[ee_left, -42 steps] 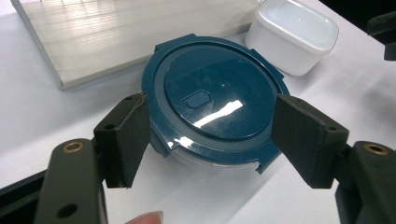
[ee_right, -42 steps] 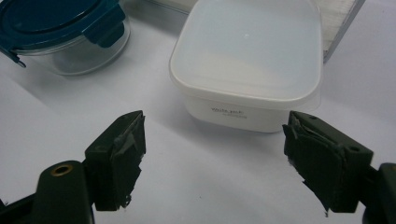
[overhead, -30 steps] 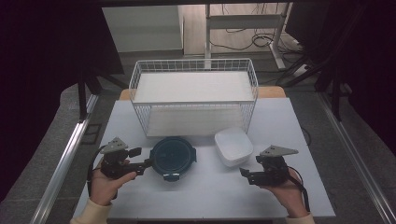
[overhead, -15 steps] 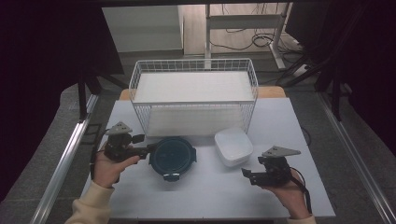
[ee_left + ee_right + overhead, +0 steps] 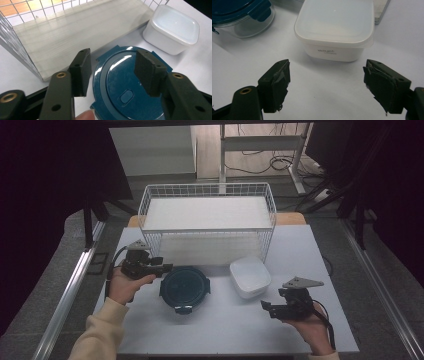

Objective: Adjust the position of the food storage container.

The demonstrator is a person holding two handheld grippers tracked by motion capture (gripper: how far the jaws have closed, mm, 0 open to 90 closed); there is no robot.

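Note:
A round clear container with a dark teal clip lid (image 5: 185, 287) stands on the white table just in front of a white wire basket (image 5: 207, 231). To its right sits a white square lidded container (image 5: 250, 276). My left gripper (image 5: 166, 268) points at the teal lid's left rim. In the left gripper view my left gripper (image 5: 115, 72) hovers over the teal lid (image 5: 125, 100); its jaws have just been closing and stand apart, pressing on nothing. My right gripper (image 5: 266, 309) stands open with nothing between its jaws, in front of the white container (image 5: 337, 27).
The wire basket (image 5: 17, 55) has a pale liner on its floor and stands at the back of the table (image 5: 225, 335). The teal-lidded container (image 5: 244, 17) and the white container (image 5: 172, 28) stand close together. Dark floor and metal rails flank the table.
My left gripper has moved away from the person, toward the basket and the teal lid's rim, and its jaws have narrowed. The right gripper has stayed still.

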